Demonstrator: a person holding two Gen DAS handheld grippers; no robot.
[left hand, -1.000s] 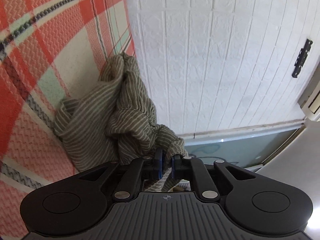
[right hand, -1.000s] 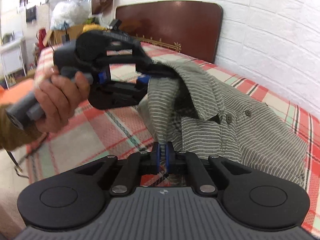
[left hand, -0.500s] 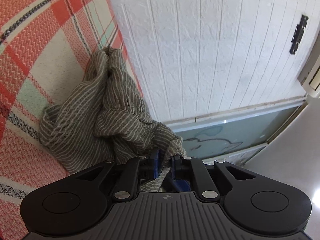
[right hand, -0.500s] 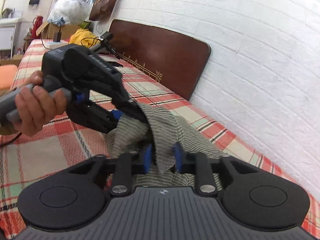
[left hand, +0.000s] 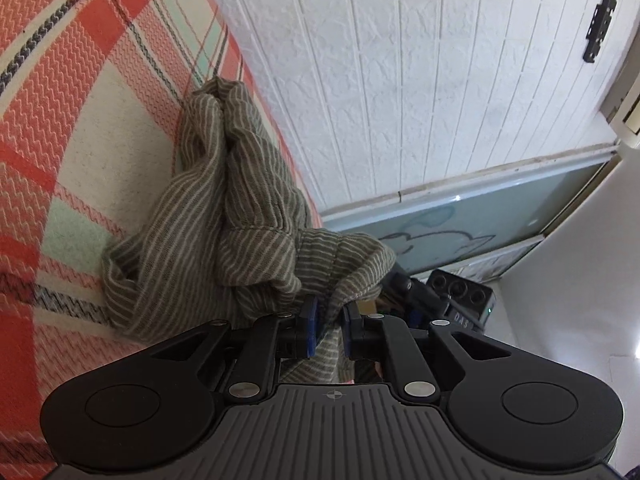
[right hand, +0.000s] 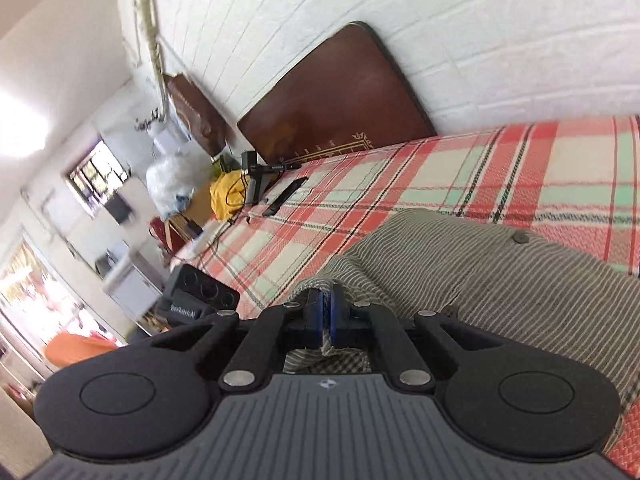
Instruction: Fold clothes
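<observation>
L gripper (left hand: 328, 330) pinching a bunched fold of the striped shirt (left hand: 240, 216), jaws narrow w/ cloth thick between the blue pads. R gripper (right hand: 325, 320) clamped nearly flat on a thin edge of same shirt, cloth visible between pads in R wrist view. Both holding, neither empty.

Shirt partly lifted off the bed (left hand: 60, 120): in L view bulk crumpled and hanging down onto the plaid cover near the wall-side edge; in R view rest spread over the cover, toward the near edge, well apart from the headboard (right hand: 340, 96) end. Exact point gripped (collar, shoulder, hem) can't tell.

Step in hand, by judgement: getting the shirt stretched between two grips before laying flat. To do well:
- pull hands apart evenly till cloth taut, no twist
- keep both grips level, else fabric slumps to one side
- L grip holds a wad, not a single layer; probably worth re-pinching at a seam or corner
- lower onto a bare mid part of cover, buttons (right hand: 521, 236) one way, then smooth

Materials: shirt thin woven, olive-grey w/ fine pale stripes, soft, creases easily, small round buttons. Cover coarse zigzag weave, red/cream/mint plaid, some friction likely. Headboard dark glossy wood, rounded corners. Wall (left hand: 400, 80) white embossed brick pattern.
</observation>
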